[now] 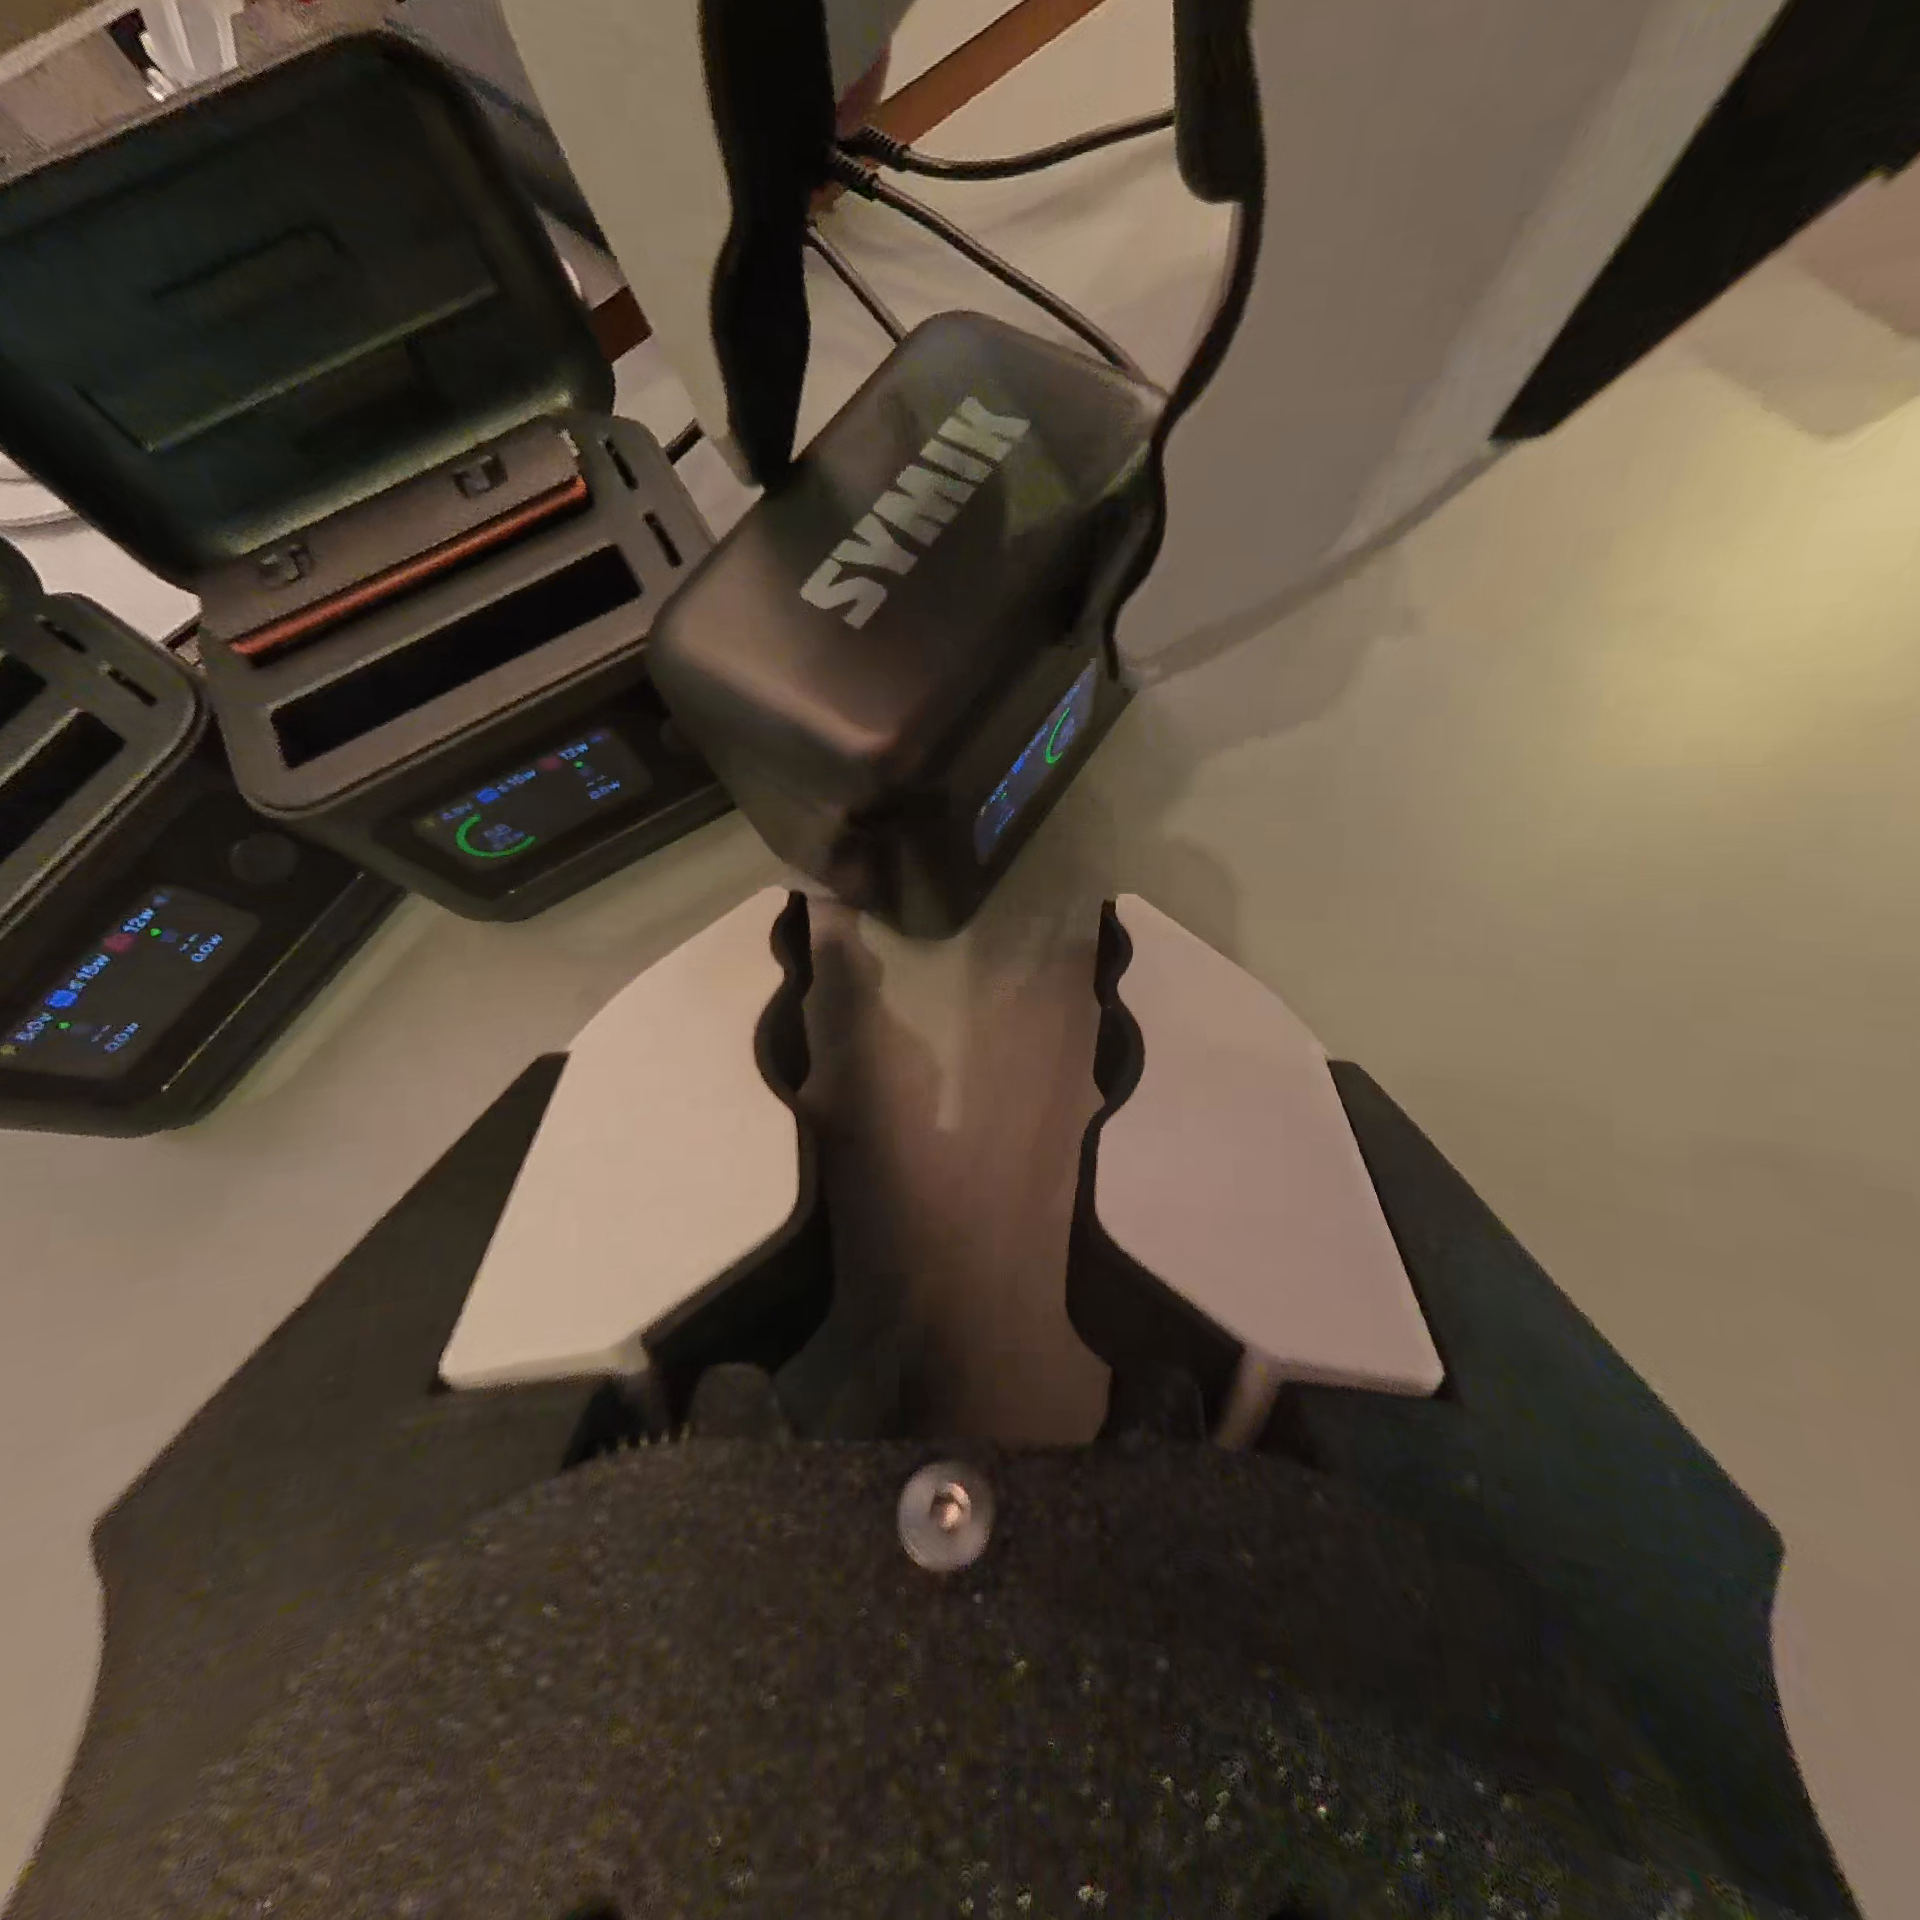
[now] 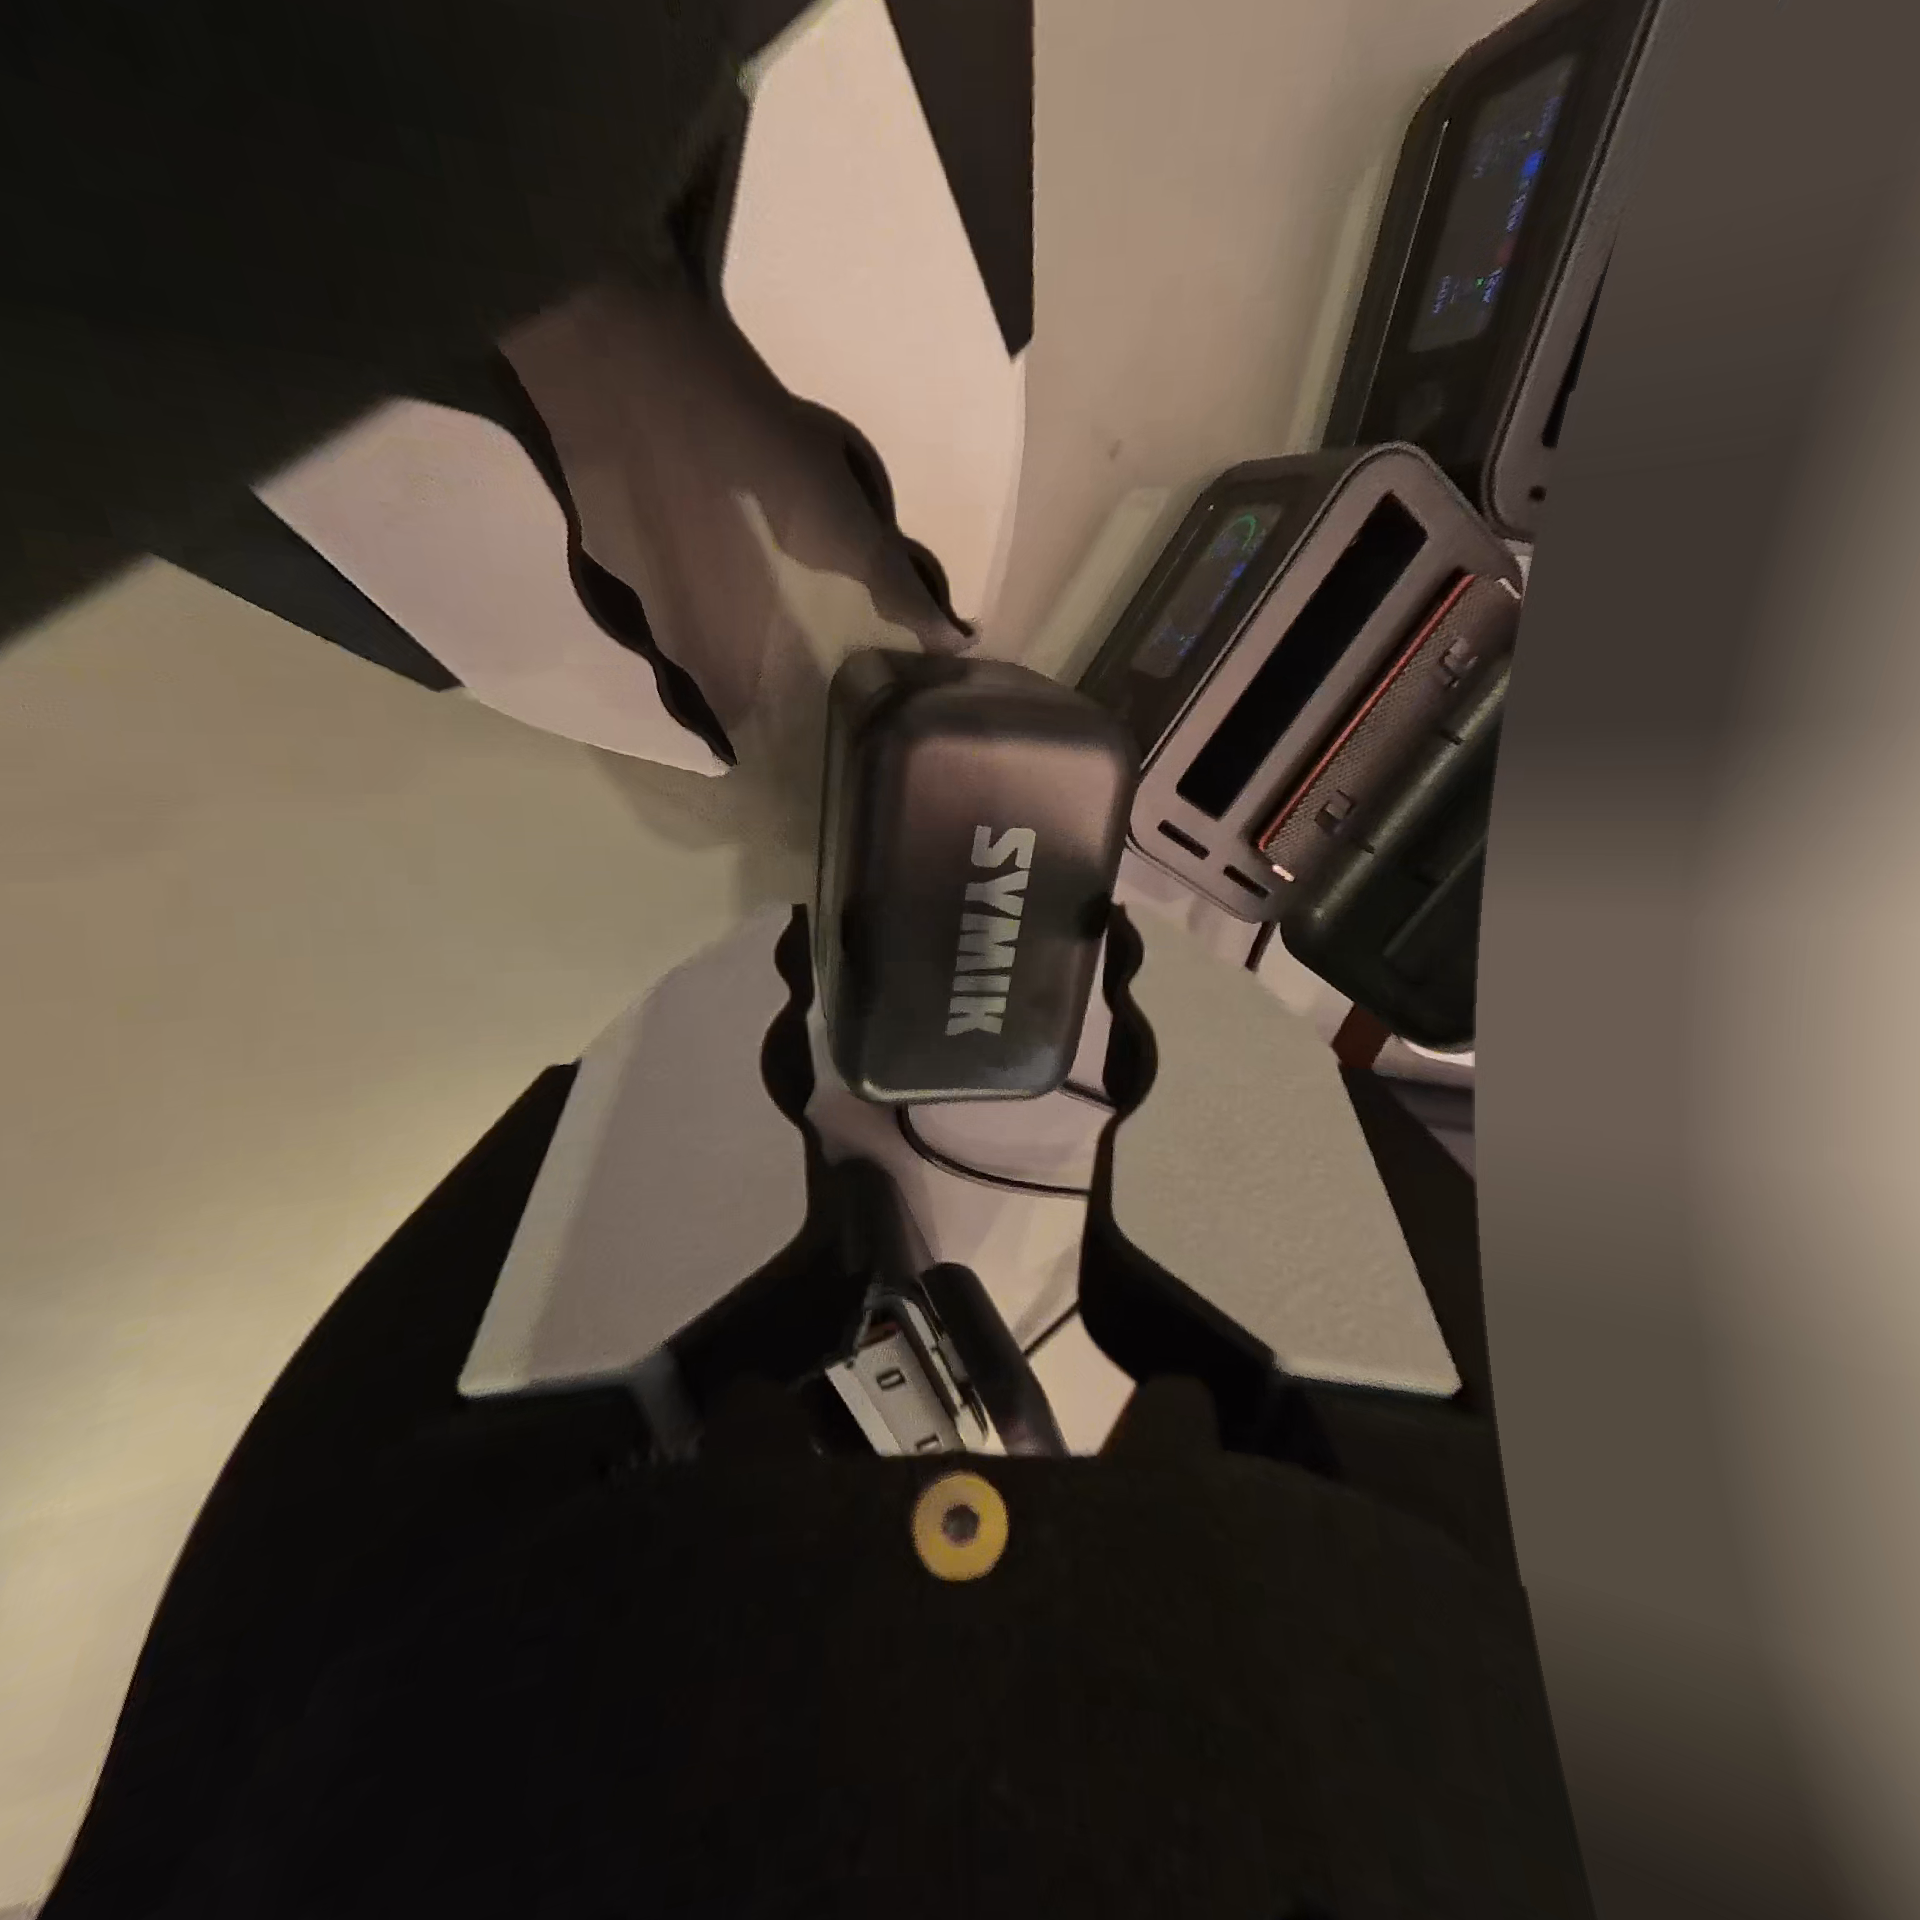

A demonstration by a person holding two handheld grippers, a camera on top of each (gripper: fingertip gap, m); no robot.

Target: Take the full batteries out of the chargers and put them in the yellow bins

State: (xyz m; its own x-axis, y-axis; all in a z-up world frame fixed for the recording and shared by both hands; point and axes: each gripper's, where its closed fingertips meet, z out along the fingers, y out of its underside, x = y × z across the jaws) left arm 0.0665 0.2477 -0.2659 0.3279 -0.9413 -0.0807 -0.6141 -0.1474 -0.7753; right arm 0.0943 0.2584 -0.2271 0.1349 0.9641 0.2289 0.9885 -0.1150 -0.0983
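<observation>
A black charger with its lid closed (image 1: pixel 904 582) stands tilted on the white table, its screen lit on the front. My right gripper (image 2: pixel 956 925) is shut on this charger (image 2: pixel 966 894), one finger on each side of the lid; its fingers (image 1: pixel 758 312) come down from the top in the left wrist view. My left gripper (image 1: pixel 951 914) is open and empty, its tips just in front of the charger's lower front corner. It shows from the far side in the right wrist view (image 2: pixel 842 691). No battery or yellow bin is in view.
A second charger (image 1: pixel 447 675) stands just left of the held one with its lid open and dark slots; it also shows in the right wrist view (image 2: pixel 1330 707). A third charger (image 1: pixel 104 935) is farther left. Black cables (image 1: pixel 987 260) run behind on the table (image 1: pixel 1455 935). Spacing between my two grippers at the tips: around 5 cm.
</observation>
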